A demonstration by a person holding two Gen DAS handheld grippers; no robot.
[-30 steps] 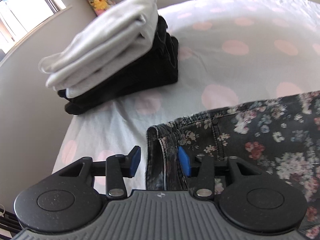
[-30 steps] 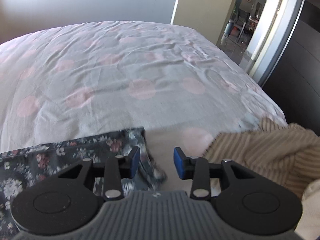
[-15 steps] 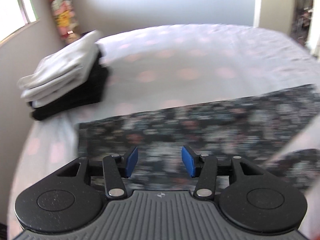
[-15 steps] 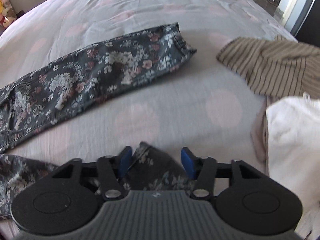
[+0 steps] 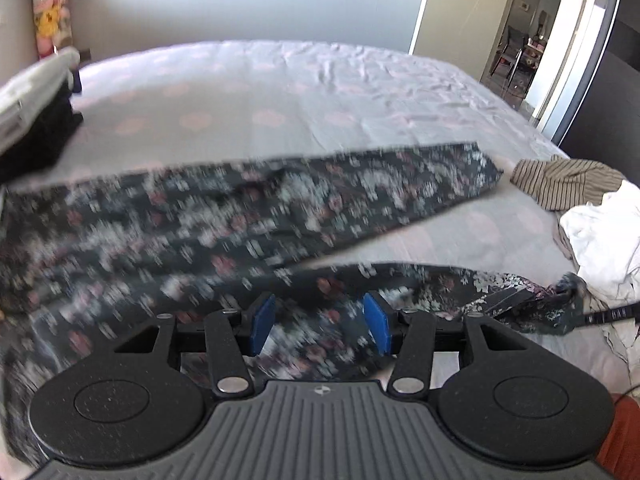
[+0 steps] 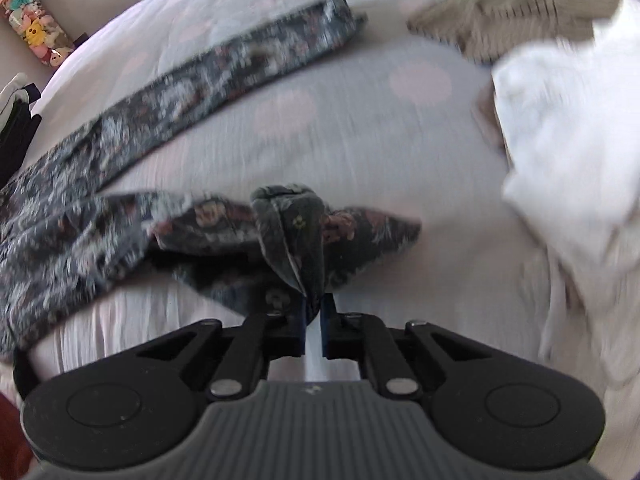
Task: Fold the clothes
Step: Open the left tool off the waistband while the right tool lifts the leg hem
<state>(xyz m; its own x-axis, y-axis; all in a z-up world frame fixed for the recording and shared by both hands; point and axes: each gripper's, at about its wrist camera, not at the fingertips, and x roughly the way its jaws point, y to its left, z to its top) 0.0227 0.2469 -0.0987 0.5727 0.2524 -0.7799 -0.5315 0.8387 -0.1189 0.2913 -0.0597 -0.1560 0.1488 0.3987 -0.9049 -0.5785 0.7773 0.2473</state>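
Right gripper point(image 6: 314, 320) closing, pinching the floral trousers' point(image 6: 192, 76) near leg hem to fold it; left gripper point(image 5: 320, 322) hovers released.

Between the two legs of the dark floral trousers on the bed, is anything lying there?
No. In the right wrist view only bare pink-spotted white bedsheet shows between the far leg and the near leg of the dark floral trousers.

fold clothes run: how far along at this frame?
Done: folded stack of white on black at the bed's corner. In hand: floral trousers, one leg end bunched in the closing right gripper; left gripper open above them. Left: striped garment and white garment, unfolded.
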